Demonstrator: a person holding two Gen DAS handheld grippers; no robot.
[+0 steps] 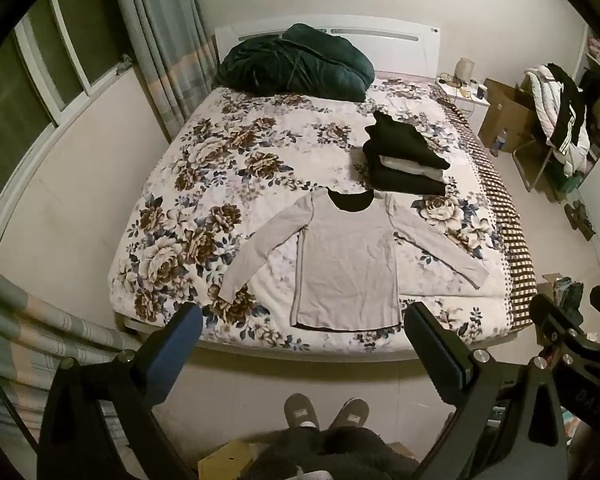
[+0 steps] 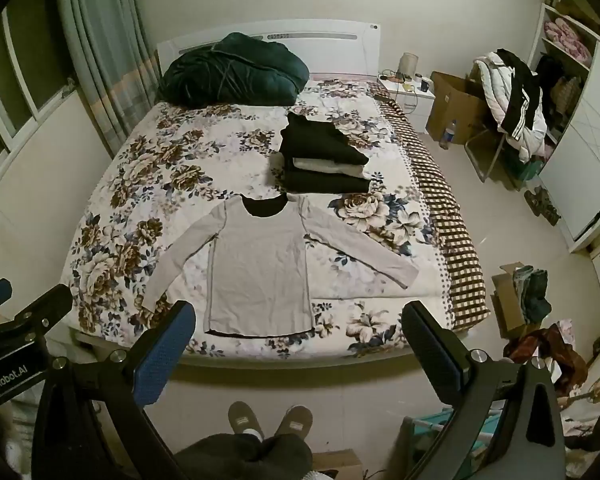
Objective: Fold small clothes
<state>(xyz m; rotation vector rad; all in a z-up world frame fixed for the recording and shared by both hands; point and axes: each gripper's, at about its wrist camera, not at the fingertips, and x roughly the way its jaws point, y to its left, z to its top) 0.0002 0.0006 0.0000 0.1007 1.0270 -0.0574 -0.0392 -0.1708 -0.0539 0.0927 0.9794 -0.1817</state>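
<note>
While both tongs tilt downward, left tongs (image 1: 302,320) spread empty, right tongs (image 2: 298,320) likewise, above shirt (image 1: 346,268).

It was a home bedroom. A double bed (image 1: 228,168) with a floral quilt filled the middle, below a white headboard (image 1: 400,46). Curtains (image 1: 160,40) hung by a window, a nightstand (image 1: 466,94) stood beside the bed, and an open wardrobe (image 2: 572,92) held clothes.

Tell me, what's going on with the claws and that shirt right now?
Left gripper and right gripper open, empty. Beige shirt flat on bed, unfolded. Folded stack behind collar, clear.
</note>
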